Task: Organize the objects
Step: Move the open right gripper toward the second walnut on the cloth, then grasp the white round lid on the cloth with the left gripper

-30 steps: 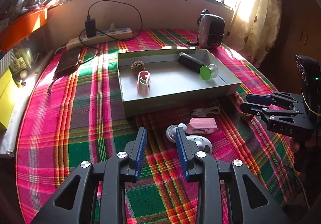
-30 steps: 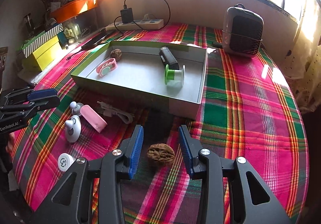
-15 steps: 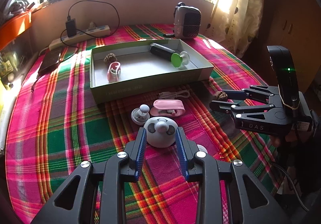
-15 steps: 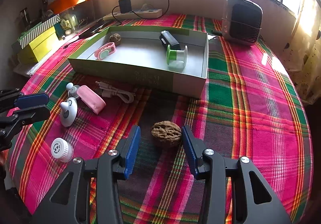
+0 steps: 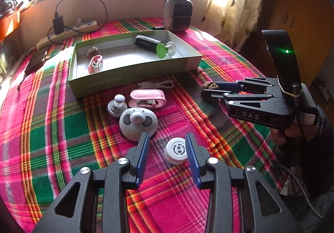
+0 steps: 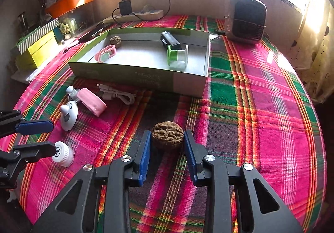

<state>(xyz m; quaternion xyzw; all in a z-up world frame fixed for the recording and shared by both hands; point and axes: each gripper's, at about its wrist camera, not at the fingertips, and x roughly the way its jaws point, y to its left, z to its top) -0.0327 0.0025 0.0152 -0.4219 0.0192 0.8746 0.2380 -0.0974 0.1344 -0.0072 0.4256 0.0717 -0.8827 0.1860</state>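
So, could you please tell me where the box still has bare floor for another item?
The box floor is bare in the middle, between the pink clip and the green spool, and along the near wall. The far corners are crowded: a walnut by the clip, a black cylinder behind the spool.

White capitals "DAS" stand on the black side of the right gripper (image 5: 210, 90) body, seen from the left wrist view. The top of the small white cap (image 5: 177, 150) carries a ring of printed characters, too small to read. Faint print on the front wall of the green box (image 5: 133, 80) is likewise illegible.
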